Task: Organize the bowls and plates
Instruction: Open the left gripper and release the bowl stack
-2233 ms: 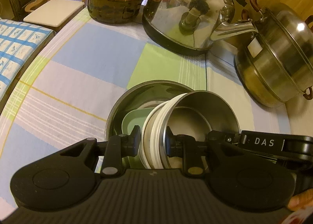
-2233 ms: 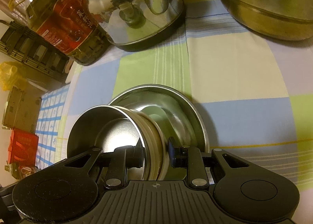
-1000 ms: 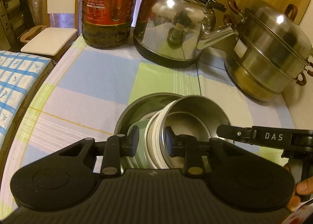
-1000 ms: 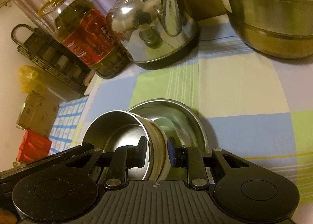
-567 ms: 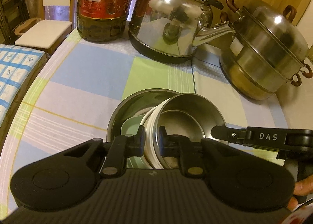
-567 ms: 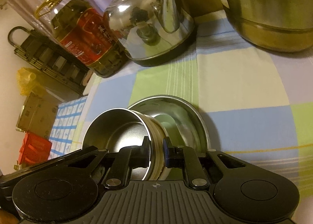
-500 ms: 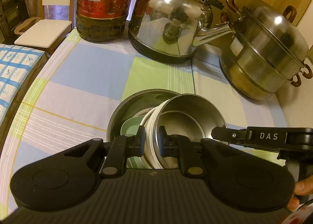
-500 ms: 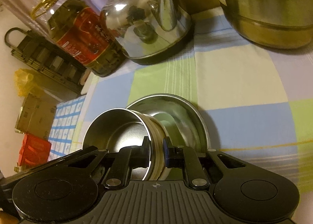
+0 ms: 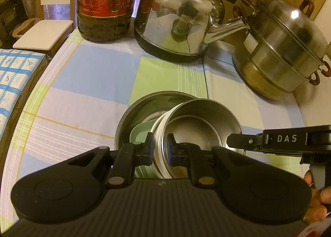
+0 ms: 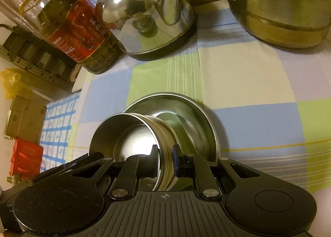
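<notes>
A small steel bowl point(image 9: 198, 127) with a pale ribbed outer wall sits tilted inside a wide steel bowl point(image 9: 140, 108) on the checked tablecloth. A pale green dish point(image 9: 140, 133) lies under it in the wide bowl. My left gripper point(image 9: 160, 150) is shut on the small bowl's left rim, one pad inside and one outside. My right gripper point(image 10: 165, 160) is shut on the opposite rim of the same small bowl point(image 10: 124, 139). In the right wrist view, the wide bowl point(image 10: 198, 117) rises behind it. In the left wrist view, the right gripper point(image 9: 289, 139) reaches in from the right, held by a hand.
Behind the bowls stand a steel kettle point(image 9: 182, 15), a large oil bottle point(image 9: 105, 3) and a stacked steel steamer pot point(image 9: 285, 50). The table's edge runs down the left, with a blue-checked cushion point(image 9: 14, 75) and a chair seat point(image 9: 43, 34) beyond it.
Both grippers' jaws have closed from a wider gap onto the small bowl's rim. The bowls have stayed in place.
</notes>
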{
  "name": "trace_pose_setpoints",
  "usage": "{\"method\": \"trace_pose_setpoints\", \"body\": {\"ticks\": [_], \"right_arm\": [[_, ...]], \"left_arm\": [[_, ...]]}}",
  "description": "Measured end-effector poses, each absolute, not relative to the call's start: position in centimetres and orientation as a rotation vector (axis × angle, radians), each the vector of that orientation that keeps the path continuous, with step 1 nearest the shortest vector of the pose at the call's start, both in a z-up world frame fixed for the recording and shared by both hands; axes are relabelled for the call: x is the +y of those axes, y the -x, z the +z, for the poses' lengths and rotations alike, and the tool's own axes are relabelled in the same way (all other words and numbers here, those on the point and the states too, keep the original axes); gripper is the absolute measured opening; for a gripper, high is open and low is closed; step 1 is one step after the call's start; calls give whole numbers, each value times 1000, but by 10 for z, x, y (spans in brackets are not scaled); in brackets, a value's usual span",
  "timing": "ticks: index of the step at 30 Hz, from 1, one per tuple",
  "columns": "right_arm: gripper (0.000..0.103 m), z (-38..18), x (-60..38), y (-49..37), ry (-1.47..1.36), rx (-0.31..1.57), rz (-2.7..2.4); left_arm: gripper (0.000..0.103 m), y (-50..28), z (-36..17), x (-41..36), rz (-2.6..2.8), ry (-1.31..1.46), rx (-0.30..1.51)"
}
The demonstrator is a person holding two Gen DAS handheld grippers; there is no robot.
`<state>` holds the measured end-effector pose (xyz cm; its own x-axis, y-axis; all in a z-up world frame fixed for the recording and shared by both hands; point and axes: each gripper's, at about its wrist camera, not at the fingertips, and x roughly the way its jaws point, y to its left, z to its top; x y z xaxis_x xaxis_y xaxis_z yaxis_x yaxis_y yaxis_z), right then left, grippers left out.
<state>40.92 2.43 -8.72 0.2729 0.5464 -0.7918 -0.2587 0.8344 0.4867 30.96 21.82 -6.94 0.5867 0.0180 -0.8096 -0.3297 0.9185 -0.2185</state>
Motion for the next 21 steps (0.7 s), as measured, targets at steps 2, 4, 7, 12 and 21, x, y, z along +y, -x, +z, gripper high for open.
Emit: {"method": "trace_pose_setpoints", "body": {"ticks": [2, 4, 7, 12, 21], "right_arm": [[14, -88, 25, -409, -289, 1178, 545], [14, -88, 24, -410, -296, 1175, 538], [15, -88, 25, -408, -295, 1167, 539], [31, -84, 23, -403, -289, 1131, 534], [43, -73, 14, -383, -335, 1059, 512]], "left_arm": [[11, -310, -69, 218, 203, 363, 928], [12, -311, -69, 218, 196, 362, 928], [12, -311, -67, 218, 190, 355, 920], [19, -307, -60, 219, 172, 339, 906], [23, -290, -43, 218, 142, 292, 871]]}}
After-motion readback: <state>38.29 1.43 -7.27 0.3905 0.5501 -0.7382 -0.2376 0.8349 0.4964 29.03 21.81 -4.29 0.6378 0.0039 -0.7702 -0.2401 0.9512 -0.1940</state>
